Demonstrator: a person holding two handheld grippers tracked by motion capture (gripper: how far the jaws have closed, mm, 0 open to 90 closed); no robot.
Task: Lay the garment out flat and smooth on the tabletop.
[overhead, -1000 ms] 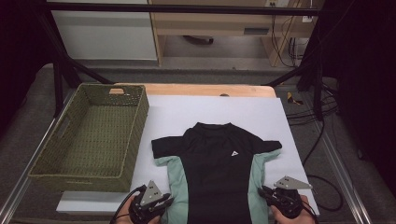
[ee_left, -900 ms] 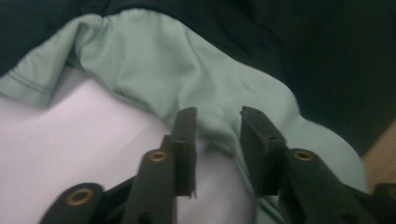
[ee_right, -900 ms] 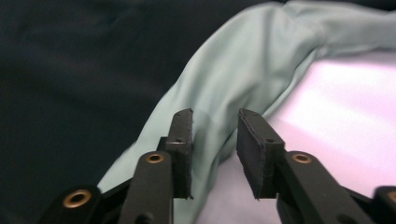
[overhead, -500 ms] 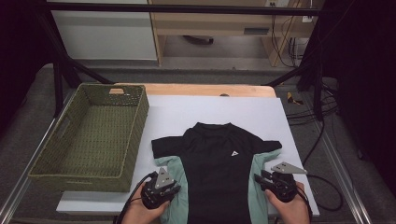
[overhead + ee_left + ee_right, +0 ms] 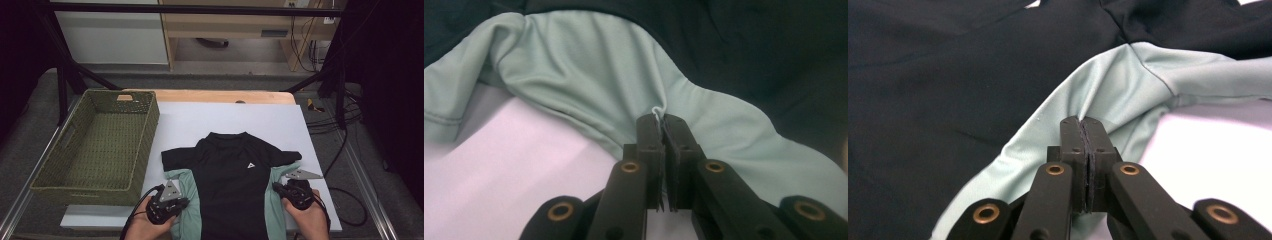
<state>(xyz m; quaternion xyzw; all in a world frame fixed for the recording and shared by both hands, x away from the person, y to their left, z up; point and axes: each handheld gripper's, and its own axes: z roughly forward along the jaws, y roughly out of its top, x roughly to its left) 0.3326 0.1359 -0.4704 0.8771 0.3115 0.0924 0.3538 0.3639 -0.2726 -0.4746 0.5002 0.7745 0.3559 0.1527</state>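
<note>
- The left gripper (image 5: 176,199) is pinching the mint-green left side panel of the shirt (image 5: 235,185), its jaws having just closed together on a fold of the cloth.
- The right gripper (image 5: 286,191) is likewise clamping the green panel on the shirt's right edge, jaws just closed.
- The black-and-green shirt is lying flat, front up, on the white sheet (image 5: 220,117) covering the table.
- Farther left, the green woven basket (image 5: 107,145) is sitting just beside the sheet.

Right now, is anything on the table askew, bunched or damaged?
Nothing damaged. The shirt lies flat; its mint side panels bunch only where the left gripper and right gripper pinch them. The basket sits square.
</note>
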